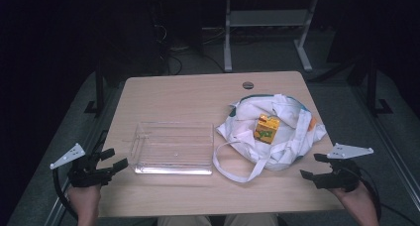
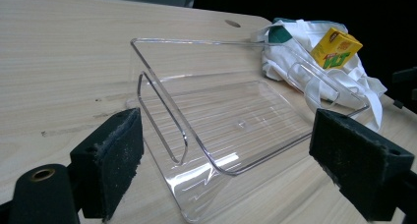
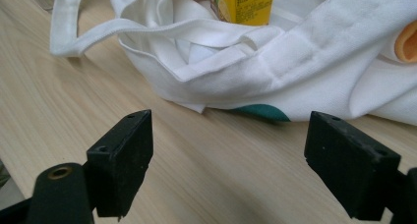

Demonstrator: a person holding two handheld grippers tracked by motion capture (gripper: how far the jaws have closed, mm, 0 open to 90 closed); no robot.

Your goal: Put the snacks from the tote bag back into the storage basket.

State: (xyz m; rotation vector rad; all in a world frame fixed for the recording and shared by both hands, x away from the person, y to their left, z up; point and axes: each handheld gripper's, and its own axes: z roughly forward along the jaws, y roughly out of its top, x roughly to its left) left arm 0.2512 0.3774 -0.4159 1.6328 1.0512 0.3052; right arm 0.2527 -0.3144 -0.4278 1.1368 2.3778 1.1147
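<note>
In the high view a pale wooden table (image 1: pixel 168 94) fills the middle of the frame, with its far surroundings sunk in darkness so that only a grey desk frame (image 1: pixel 270 23) at the top can be made out. A clear plastic tray (image 1: pixel 173 147) sits left of centre, its walls hard to trace against the wood except for the bright glint along its near edge. Just right of it, apart from the tray's wall, lies a crumpled white cloth bag (image 1: pixel 277 132), and a yellow carton (image 1: pixel 267 128) rests on top of its folds; the print on the carton is too small to read there. The left gripper (image 1: pixel 111 159) is held at the lower left of the frame, off the table's near left corner, jaws spread apart and empty; the hand behind it is cut off by the bottom edge. The right gripper (image 1: pixel 312 166) hovers at the lower right, near the bag, its jaws likewise wide apart with nothing between them. In the left gripper view the tray (image 2: pixel 236 121) lies ahead between the two pads, the carton (image 2: pixel 336 48) at the upper right. In the right gripper view the bag (image 3: pixel 275 62) spreads across the top, the carton (image 3: pixel 243 5) cut off by the upper edge, and an orange patch (image 3: pixel 406 42) at the right edge cannot be identified.
</note>
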